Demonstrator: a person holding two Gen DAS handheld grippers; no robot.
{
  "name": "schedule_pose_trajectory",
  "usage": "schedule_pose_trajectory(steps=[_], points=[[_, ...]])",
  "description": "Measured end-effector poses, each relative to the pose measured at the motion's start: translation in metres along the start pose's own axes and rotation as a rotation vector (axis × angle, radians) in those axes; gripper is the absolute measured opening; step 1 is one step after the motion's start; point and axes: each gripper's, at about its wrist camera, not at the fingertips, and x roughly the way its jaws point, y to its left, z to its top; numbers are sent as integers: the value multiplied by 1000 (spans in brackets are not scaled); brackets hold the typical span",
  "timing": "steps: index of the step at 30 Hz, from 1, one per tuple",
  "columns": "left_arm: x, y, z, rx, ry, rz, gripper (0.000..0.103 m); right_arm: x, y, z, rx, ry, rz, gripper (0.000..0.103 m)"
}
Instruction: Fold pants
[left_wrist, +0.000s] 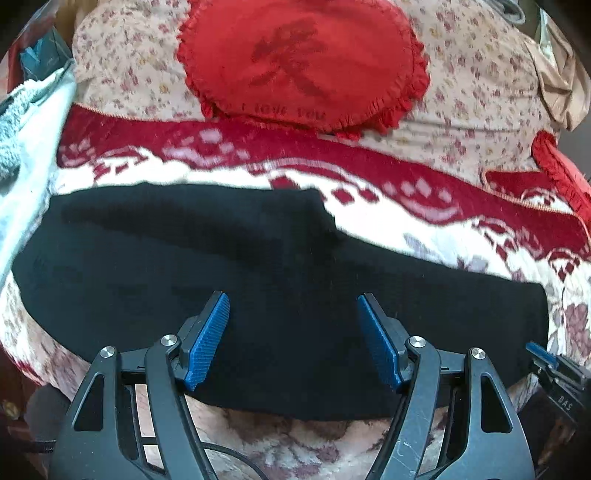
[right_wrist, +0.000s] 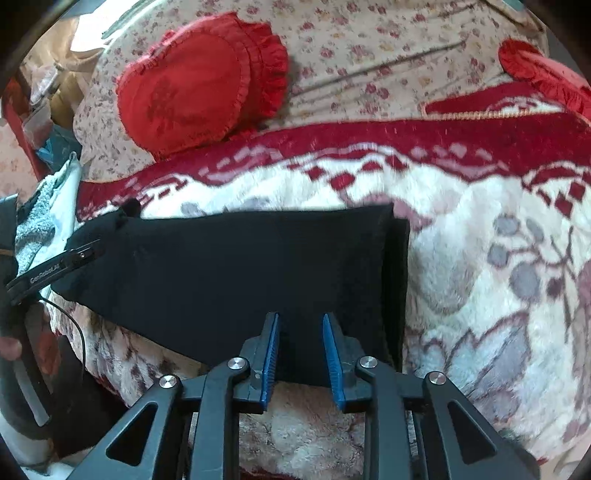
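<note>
While both tongs are hanging over the near edge of the black pants (left_wrist: 258, 280), the left gripper (left_wrist: 293, 341) is standing wide apart and the right gripper (right_wrist: 300, 356) narrowly parted, neither pinching cloth. Pants are lying flat, partly folded, on the patterned blanket (right_wrist: 480, 258); soft, limp and light by the look, best pinched at edge or corner.

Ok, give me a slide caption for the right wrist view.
Right gripper open above the near edge of black pants lying on a floral blanket.
</note>
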Motion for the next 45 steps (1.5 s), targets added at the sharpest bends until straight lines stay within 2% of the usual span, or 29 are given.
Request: schedule_pose_trajectory(steps=[3, 5, 6, 9, 10, 12, 19, 23, 28, 33, 39, 43, 44, 45], points=[[5, -9, -8, 60, 0, 46, 71, -2, 1, -2, -2, -7, 4, 24], [2, -14, -8, 79, 9, 28, 71, -9, -4, -2, 14, -21, 18, 25], [0, -17, -7, 75, 15, 0, 71, -15, -8, -3, 27, -40, 17, 28], [-4, -30, -1, 77, 29, -77, 72, -34, -25, -9, 85, -100, -6, 48], [-4, -37, 1, 94, 38, -95, 72, -36, -31, -10, 103, -104, -16, 50], [-4, -55, 5, 137, 48, -123, 72, -36, -41, -12, 135, -90, -27, 51], [5, -134, 13, 325, 83, -228, 72, -23, -57, -15, 183, -57, 25, 51], [18, -168, 22, 387, 128, -298, 72, -17, -60, -16, 193, -37, 49, 51], [36, -215, 26, 476, 173, -350, 72, -8, -63, -18, 203, -5, 72, 52], [49, -253, 24, 555, 204, -363, 72, -4, -63, -18, 223, -7, 99, 55], [69, -278, 19, 613, 262, -379, 72, 0, -61, -17, 231, -14, 109, 59], [73, -286, 12, 669, 236, -376, 72, 2, -62, -15, 236, -22, 110, 60], [72, -286, 10, 685, 219, -379, 70, 3, -61, -13, 228, -23, 110, 56], [71, -285, 8, 698, 207, -377, 62, 4, -61, -13, 216, -23, 105, 52]])
